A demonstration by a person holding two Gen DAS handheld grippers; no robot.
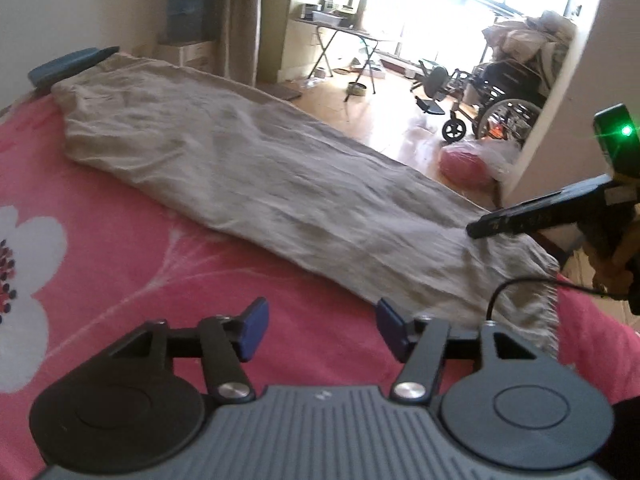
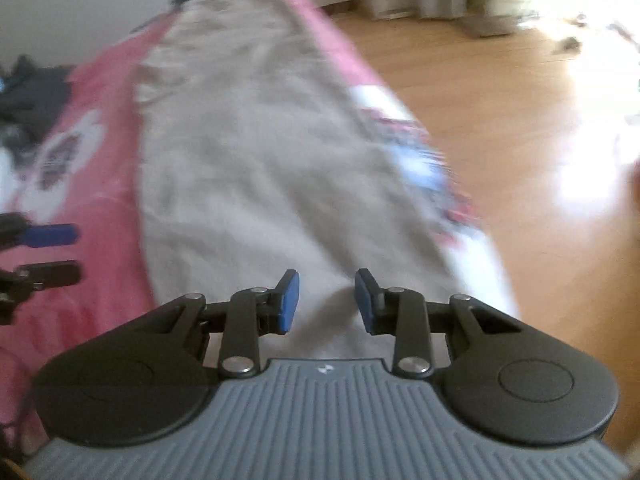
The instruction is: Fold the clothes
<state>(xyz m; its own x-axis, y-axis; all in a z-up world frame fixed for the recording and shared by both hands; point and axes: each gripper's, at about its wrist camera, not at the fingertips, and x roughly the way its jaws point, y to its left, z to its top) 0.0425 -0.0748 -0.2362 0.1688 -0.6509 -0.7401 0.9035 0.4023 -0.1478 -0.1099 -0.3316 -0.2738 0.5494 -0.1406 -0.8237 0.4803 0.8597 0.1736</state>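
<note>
Garment: long beige trousers (image 1: 256, 176) laid flat and stretched out along the pink flowered bedspread (image 1: 92, 208), close to the bed's edge beside the wooden floor (image 2: 500, 112); cloth wrinkled, far end reaching a dark blue folded item (image 1: 68, 65) near the wall
Near end of garment: hem lies at the bedspread's corner, just right of the left gripper, with a frayed-looking edge
Left gripper (image 1: 320, 330): jaws stand well apart, nothing between the blue pads (image 1: 254, 328); only bare bedspread shows in the gap; hem is just beside the right pad, not touching so far as can be told
Right gripper (image 2: 326, 300): jaws part-way open, blue pads clear of each other; beige cloth shows in the gap beneath, but pads are not pressed on it; view badly blurred
Right gripper in the left wrist view: black fingers come in from the right edge, tips over the trousers near the hem; contact with the cloth cannot be told; green light on its body
Left gripper in the right wrist view: seen at the left edge, over the pink bedspread, beside the trousers
Background: doorway to a bright room with a wheelchair (image 1: 500, 96) and folding table (image 1: 344, 32); dark clothing heap (image 2: 32, 92) on the bed's far side
</note>
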